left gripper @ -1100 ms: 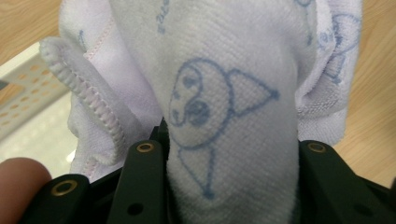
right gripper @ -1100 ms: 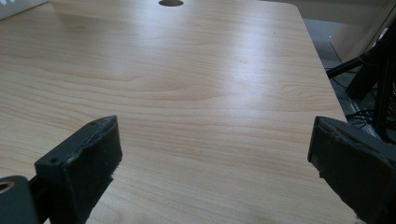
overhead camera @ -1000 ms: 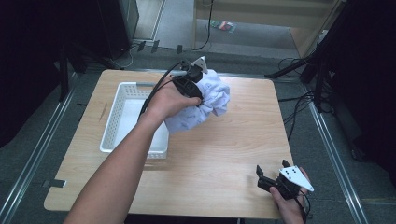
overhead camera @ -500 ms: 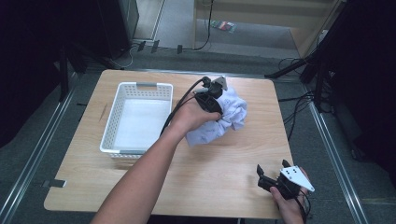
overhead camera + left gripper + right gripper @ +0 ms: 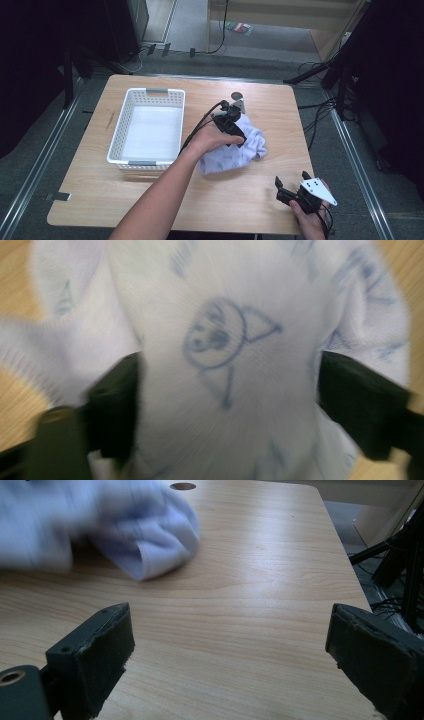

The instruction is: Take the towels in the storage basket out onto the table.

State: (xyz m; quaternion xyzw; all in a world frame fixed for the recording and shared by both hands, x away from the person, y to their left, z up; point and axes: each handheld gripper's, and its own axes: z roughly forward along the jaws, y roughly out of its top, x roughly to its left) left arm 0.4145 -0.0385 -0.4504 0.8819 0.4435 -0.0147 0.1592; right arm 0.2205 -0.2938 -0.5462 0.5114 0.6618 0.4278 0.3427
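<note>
Since a second ago, the left gripper [image 5: 235, 131] has carried the white printed garment [image 5: 235, 152] down from beside the white basket [image 5: 146, 127] onto the table [image 5: 150, 210]; its jaws have just been opening, cloth bunched between them. Fabric may snag and lift on withdrawal. The right gripper [image 5: 292, 192] waits open, empty.

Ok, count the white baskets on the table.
1. The white basket stands on the left part of the table, beside the pale printed cloth, which lies bunched at the middle. The cloth could cover something small.
</note>
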